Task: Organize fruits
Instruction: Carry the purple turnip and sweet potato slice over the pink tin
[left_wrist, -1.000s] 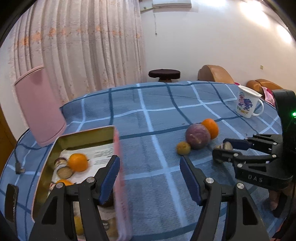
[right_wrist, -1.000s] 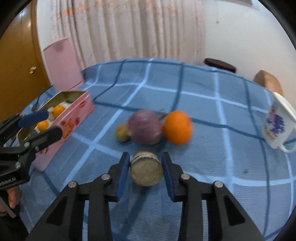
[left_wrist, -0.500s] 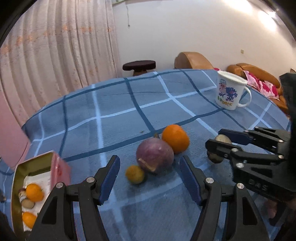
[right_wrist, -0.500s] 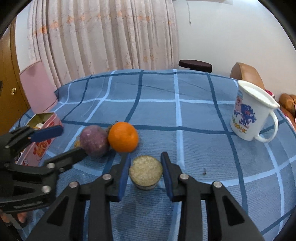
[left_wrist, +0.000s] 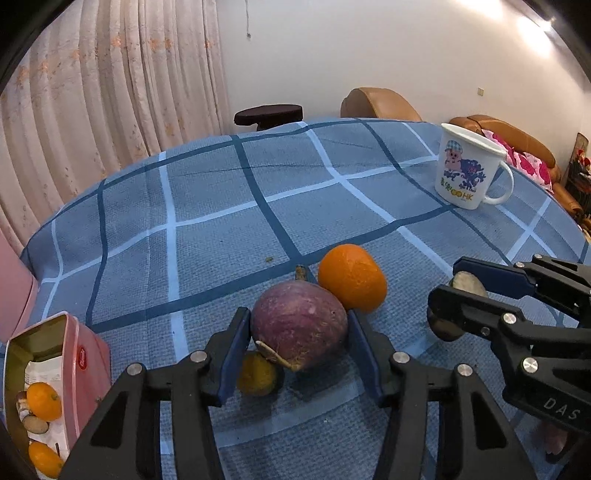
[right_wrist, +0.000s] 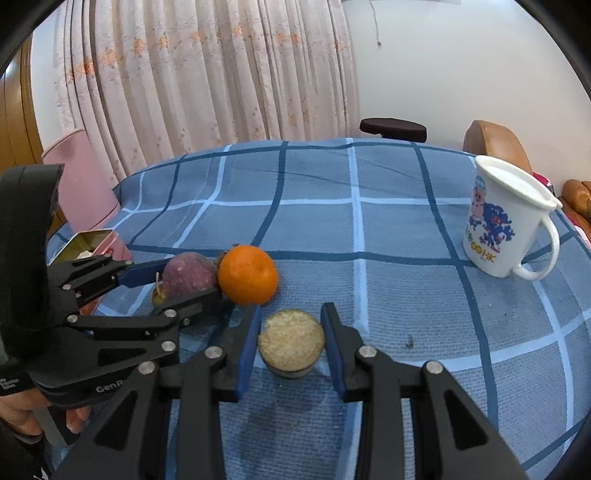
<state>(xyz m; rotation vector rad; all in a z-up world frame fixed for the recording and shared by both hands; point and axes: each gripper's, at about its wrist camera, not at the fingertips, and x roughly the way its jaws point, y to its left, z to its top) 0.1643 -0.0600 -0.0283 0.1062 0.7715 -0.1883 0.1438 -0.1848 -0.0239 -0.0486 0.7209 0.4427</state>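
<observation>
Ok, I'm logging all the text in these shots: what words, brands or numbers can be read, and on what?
"DAS": right gripper body, seen from the left wrist.
"GenR", cut off: left gripper body, seen from the right wrist.
"HK", after partly legible coloured characters: white mug.
Red oval logo on the pink tin: too small to read.

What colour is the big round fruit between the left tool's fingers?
Dull purple with pale streaks, the big round fruit shows best in the left wrist view.
</observation>
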